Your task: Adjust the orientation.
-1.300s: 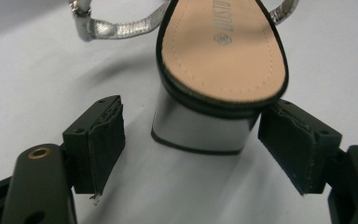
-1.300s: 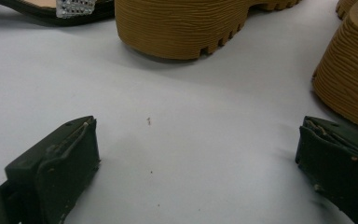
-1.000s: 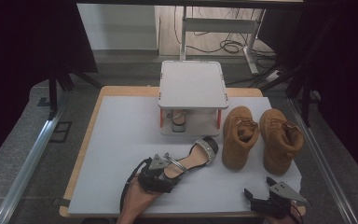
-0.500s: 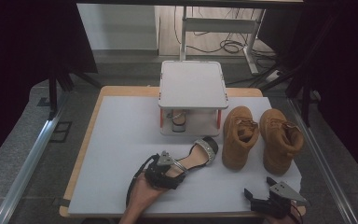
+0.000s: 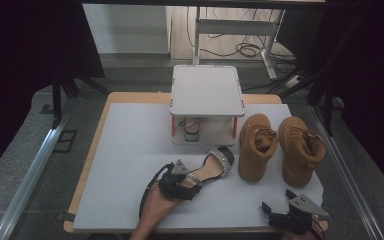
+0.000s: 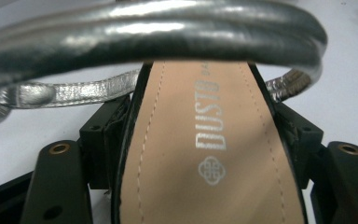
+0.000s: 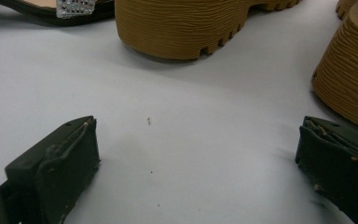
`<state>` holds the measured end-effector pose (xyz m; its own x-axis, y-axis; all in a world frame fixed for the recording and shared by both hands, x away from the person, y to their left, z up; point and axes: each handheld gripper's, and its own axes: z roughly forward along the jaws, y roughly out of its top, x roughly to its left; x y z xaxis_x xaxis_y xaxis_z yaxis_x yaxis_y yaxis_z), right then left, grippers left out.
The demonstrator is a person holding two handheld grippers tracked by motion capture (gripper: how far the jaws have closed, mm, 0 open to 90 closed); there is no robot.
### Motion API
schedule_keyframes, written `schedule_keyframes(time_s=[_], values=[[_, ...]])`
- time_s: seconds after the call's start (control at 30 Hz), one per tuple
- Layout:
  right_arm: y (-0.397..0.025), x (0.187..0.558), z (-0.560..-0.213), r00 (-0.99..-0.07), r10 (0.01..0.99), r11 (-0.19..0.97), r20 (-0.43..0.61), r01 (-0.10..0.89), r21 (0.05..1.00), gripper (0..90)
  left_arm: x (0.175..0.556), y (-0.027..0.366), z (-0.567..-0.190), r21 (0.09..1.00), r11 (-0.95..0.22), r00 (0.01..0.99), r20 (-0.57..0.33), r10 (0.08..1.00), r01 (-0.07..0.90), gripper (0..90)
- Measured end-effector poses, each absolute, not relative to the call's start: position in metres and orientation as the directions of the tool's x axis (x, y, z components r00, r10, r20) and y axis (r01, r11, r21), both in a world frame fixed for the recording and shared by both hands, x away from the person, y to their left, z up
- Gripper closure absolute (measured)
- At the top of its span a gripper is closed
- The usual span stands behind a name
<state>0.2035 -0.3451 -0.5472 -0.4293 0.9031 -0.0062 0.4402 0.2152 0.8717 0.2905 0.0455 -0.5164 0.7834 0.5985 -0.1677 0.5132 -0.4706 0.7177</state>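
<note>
Sandal [image 5: 212, 167] is lying on the bench [image 5: 130, 150] just left of the tan boots [image 5: 257, 145], and the left gripper [image 5: 192, 176] has its fingers clamped on the heel end. Looks grabbed but not lifted. Right gripper [image 5: 275, 212] sits idle, fingers wide apart.

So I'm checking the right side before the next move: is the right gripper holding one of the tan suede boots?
No: the right gripper stands open on the bare white tabletop, with the tan suede boots lying beyond its jaws.
</note>
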Motion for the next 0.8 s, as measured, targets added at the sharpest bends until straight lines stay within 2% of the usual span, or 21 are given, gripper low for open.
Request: schedule_keyframes(time_s=[0.13, 0.8], values=[[-0.3451, 0.2035, -0.5472, -0.429, 0.903, 0.215, -0.006, 0.44, 0.872, 0.0, 0.2894, 0.0434, -0.5153, 0.718, -0.49, 0.793, -0.142, 0.592, 0.495, 37.0], [-0.3451, 0.2035, -0.5472, -0.429, 0.903, 0.215, -0.006, 0.44, 0.872, 0.0, 0.2804, 0.0415, -0.513, 0.745, -0.476, 0.787, -0.105, 0.609, 0.467, 39.1]])
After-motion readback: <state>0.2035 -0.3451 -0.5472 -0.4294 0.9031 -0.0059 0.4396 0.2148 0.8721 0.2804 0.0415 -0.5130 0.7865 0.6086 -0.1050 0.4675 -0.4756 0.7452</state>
